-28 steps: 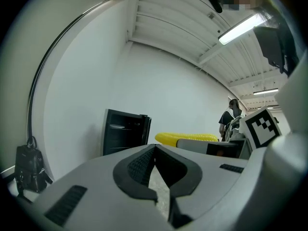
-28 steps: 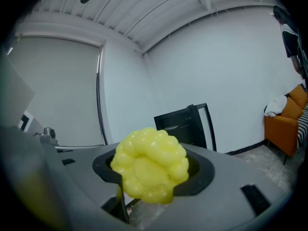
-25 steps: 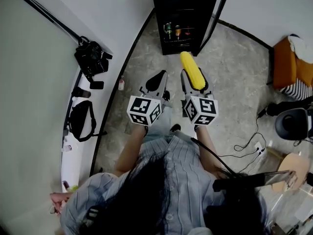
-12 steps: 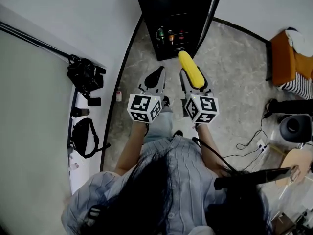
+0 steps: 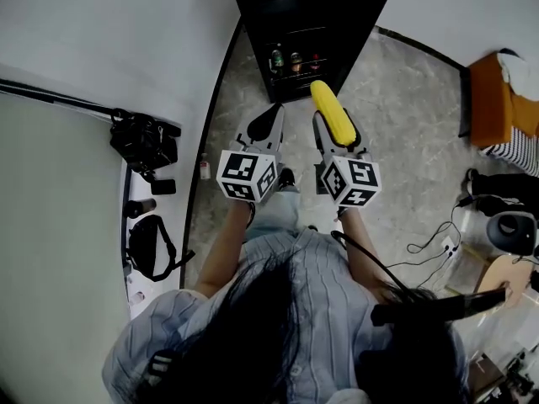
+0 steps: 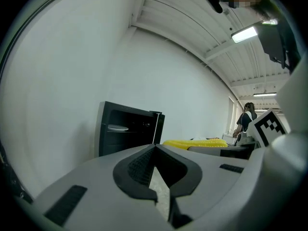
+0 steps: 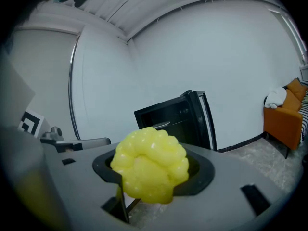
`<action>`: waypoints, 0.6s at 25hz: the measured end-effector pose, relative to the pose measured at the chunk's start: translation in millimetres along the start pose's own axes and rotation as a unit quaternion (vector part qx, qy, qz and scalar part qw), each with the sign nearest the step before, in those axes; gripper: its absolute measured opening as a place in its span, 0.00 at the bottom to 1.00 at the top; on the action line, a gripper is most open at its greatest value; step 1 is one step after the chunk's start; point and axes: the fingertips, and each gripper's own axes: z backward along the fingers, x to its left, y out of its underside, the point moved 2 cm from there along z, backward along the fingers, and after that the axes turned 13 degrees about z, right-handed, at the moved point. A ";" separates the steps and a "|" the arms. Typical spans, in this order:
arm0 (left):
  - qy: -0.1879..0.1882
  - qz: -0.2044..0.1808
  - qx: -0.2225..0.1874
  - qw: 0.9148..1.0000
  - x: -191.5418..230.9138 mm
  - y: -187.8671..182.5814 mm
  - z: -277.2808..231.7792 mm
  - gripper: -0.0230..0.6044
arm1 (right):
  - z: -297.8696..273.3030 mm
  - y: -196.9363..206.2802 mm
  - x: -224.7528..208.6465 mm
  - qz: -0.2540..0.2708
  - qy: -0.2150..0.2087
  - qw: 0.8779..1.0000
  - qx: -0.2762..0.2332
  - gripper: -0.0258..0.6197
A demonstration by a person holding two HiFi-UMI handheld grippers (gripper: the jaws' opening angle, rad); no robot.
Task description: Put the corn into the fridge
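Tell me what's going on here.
A person stands facing an open black fridge with a gripper in each hand. The right gripper is shut on a corn, which points toward the fridge but is not yet inside. The left gripper is shut and holds nothing.

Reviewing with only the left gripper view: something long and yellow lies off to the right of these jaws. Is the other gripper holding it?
Observer: Yes. The right gripper view shows the right gripper shut on the corn, with the cob's end facing the camera.
Operator: Is anything stored low down in the fridge?
Observer: The head view shows the fridge open ahead of both grippers, with bottles on a lower shelf.
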 end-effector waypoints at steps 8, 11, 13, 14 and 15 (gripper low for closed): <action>0.014 0.005 0.009 1.000 41.4 -21.1 -35.5 0.05 | -52.9 -2.7 -8.6 -0.005 0.023 1.000 0.011 0.43; 0.020 0.007 0.011 1.000 52.5 -27.6 -41.3 0.05 | -66.3 -5.7 -7.6 -0.007 0.031 0.999 0.013 0.43; 0.025 0.008 0.013 1.000 57.0 -29.4 -44.6 0.05 | -71.9 -8.1 -7.8 -0.010 0.036 0.999 0.012 0.43; 0.027 0.009 0.014 0.999 58.5 -30.1 -46.5 0.05 | -74.2 -9.3 -8.5 -0.012 0.038 0.999 0.012 0.43; 0.029 0.010 0.014 0.999 59.7 -31.0 -48.1 0.05 | -76.3 -10.5 -9.3 -0.014 0.040 0.999 0.012 0.43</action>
